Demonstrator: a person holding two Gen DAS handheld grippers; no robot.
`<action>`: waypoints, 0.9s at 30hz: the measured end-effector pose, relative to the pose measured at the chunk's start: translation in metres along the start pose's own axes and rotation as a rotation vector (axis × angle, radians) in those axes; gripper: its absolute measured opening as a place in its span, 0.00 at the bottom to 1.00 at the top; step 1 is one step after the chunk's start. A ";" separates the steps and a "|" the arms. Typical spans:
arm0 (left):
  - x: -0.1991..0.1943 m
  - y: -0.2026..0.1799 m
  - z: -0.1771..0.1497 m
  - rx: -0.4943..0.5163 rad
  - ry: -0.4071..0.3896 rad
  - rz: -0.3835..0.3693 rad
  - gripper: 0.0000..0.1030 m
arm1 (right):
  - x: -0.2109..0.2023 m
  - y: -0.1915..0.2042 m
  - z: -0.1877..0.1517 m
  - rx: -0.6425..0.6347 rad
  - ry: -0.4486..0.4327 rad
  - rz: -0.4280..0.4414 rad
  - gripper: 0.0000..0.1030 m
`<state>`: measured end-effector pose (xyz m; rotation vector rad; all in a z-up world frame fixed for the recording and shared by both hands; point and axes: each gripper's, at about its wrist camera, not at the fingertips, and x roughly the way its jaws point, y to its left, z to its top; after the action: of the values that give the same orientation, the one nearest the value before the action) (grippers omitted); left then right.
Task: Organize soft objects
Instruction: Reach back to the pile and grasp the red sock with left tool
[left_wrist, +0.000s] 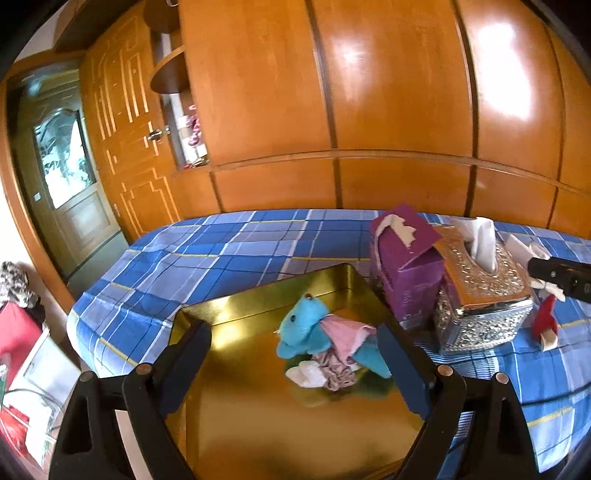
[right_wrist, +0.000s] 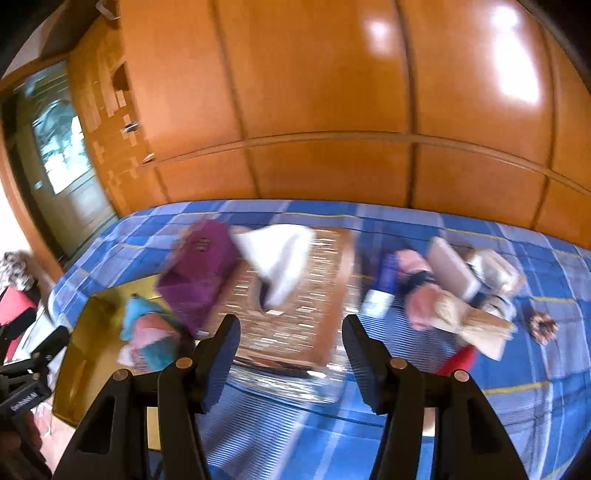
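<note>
left claw (left_wrist: 295, 363): tilted down, spread wide, empty, over gold tray (left_wrist: 236, 314) | right claw (right_wrist: 291, 354): tilted down, half-spread, empty, above bed (right_wrist: 517, 406) | blue plush toy (left_wrist: 306, 328): lying in tray

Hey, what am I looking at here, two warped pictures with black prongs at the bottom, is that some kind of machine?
No machine: a person holds a hand-held claw in each hand, each with a wide-angle camera looking along its fingers. One picture is from the left claw, the other, blurred, from the right claw. Both are open and hold nothing. On the blue checked bed lies a gold tray holding a turquoise plush toy and small cloths. Beside it stand a purple tissue box and a silver tissue holder. More soft items lie farther right.
</note>
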<state>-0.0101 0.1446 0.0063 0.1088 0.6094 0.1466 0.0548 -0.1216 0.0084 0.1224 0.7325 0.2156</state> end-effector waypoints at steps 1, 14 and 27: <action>0.000 -0.004 0.001 0.009 -0.002 -0.005 0.89 | -0.002 -0.012 -0.002 0.017 -0.001 -0.019 0.56; -0.014 -0.074 0.024 0.196 -0.066 -0.195 0.89 | -0.039 -0.152 -0.051 0.232 0.053 -0.301 0.56; -0.004 -0.245 0.029 0.526 0.049 -0.662 0.72 | -0.074 -0.235 -0.125 0.456 0.132 -0.466 0.56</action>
<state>0.0292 -0.0988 -0.0030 0.4042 0.6933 -0.6584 -0.0472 -0.3628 -0.0796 0.3668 0.9119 -0.3954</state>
